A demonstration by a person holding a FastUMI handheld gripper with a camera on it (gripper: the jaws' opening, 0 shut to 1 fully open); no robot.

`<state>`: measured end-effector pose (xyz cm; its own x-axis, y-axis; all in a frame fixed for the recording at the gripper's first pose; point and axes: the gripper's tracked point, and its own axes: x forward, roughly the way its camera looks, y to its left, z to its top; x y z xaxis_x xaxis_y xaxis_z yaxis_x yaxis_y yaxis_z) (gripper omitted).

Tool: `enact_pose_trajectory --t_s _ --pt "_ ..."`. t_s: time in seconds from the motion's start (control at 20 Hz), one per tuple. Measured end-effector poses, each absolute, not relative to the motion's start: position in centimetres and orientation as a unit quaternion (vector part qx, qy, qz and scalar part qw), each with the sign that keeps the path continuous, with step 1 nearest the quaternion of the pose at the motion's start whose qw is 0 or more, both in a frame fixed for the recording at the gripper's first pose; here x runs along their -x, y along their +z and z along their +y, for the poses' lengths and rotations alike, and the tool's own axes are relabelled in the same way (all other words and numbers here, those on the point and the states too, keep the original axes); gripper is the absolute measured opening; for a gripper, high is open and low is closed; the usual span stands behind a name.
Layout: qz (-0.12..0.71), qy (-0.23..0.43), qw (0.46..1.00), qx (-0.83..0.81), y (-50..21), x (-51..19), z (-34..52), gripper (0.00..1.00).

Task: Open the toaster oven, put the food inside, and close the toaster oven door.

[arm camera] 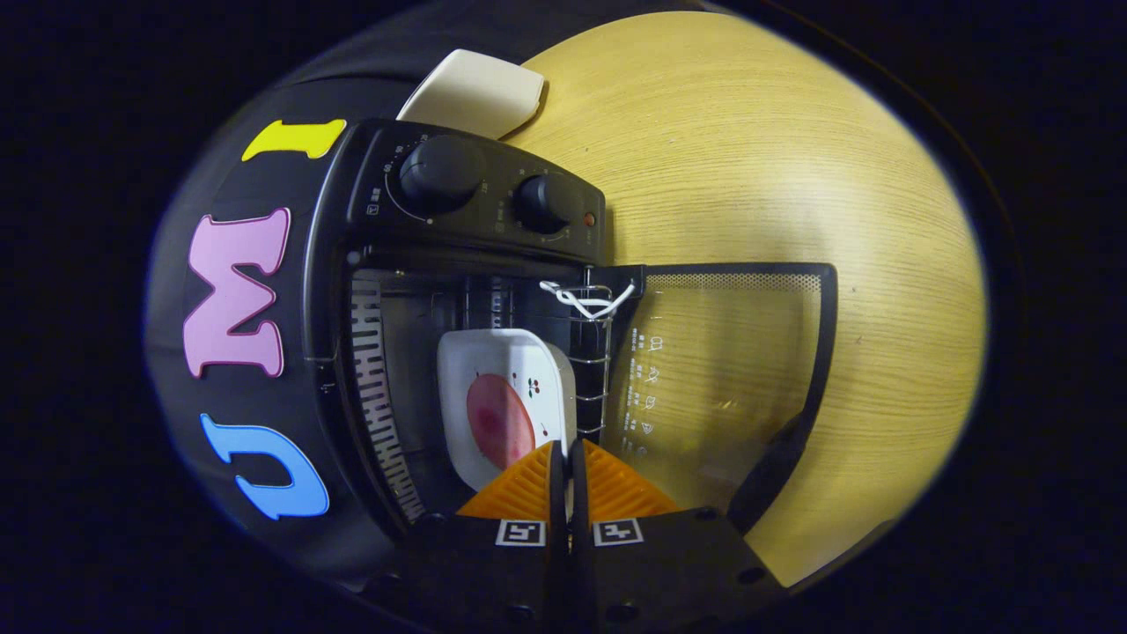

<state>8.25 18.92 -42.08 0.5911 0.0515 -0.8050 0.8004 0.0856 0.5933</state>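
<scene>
Your toaster oven (458, 291) stands on the desk (792, 158) with its glass door (722, 370) swung fully open. Inside it sits the white dish (506, 396) holding the pinkish food (499, 421). Your fingers (565, 475) are pinching the dish's near rim between them.

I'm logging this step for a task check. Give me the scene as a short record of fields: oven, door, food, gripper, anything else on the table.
toaster oven: black toaster oven on a wooden table, two knobs on its control panel
door: glass door swung fully open
food: white dish with a reddish slice of food, inside the oven cavity
gripper: gripper fingers nearly together, gripping the dish's near rim
rack: wire rack beside the dish, white tie on top
other: white plate behind the oven
</scene>
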Motion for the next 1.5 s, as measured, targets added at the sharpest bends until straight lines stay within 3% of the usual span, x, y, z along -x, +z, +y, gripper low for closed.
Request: enact_pose_trajectory --t_s 0.3,0.55,0.65,0.85,0.9,1.25,1.5 --pt "0.353 -0.286 0.639 -0.622 -42.1 -9.3 20.5 0.06" --pt "0.357 -0.256 0.636 -0.634 -41.3 -9.2 21.2 0.14" --pt "0.359 -0.230 0.642 -0.637 -40.1 -8.7 21.5 0.40" --pt "0.362 -0.180 0.667 -0.626 -38.1 -6.9 21.2 0.76" --pt "0.358 -0.162 0.677 -0.622 -37.4 -6.8 20.7 1.00" --pt "0.388 -0.049 0.779 -0.490 -36.1 -2.0 20.4 0.98" --pt "0.411 0.048 0.878 -0.239 -35.6 1.4 20.0 0.98"
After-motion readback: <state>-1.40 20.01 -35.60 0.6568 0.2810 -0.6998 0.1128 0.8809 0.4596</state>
